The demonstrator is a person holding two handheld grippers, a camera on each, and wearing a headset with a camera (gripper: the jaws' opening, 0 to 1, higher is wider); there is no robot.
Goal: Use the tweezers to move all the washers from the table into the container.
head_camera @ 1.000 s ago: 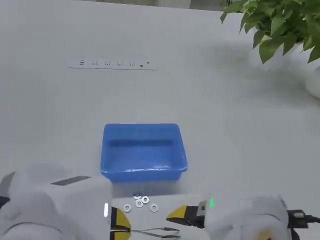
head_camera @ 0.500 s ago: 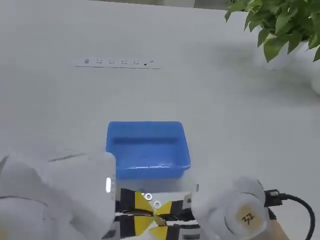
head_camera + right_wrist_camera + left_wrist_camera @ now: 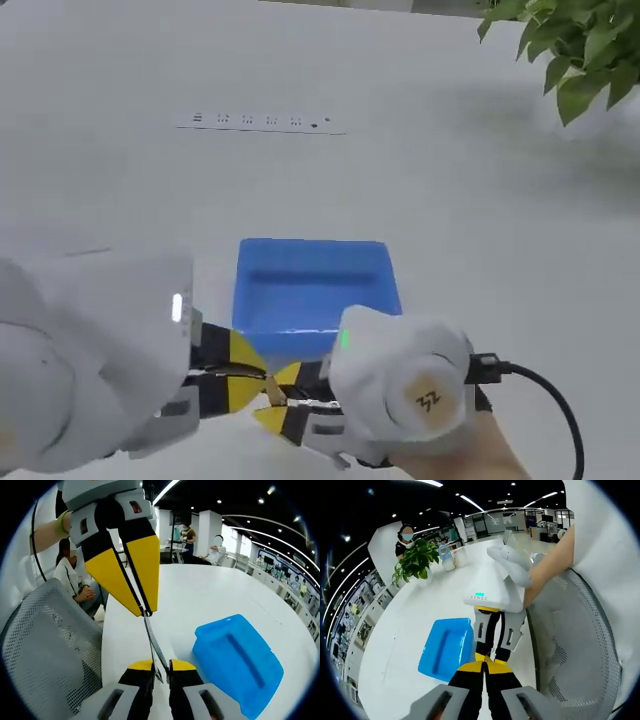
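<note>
My left tool [image 3: 144,611] and right tool [image 3: 159,672] meet nose to nose, both clamped on the tweezers [image 3: 153,644], whose length runs straight between them, just before the blue container [image 3: 240,655].

A white power strip [image 3: 262,122] lies flat, well apart from the leafy plant [image 3: 572,48].

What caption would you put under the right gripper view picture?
Left hand-held gripper and right hand-held gripper both pinch the tweezers beside the blue container.

White table [image 3: 480,200] bears blue container [image 3: 312,292], power strip [image 3: 262,122].
</note>
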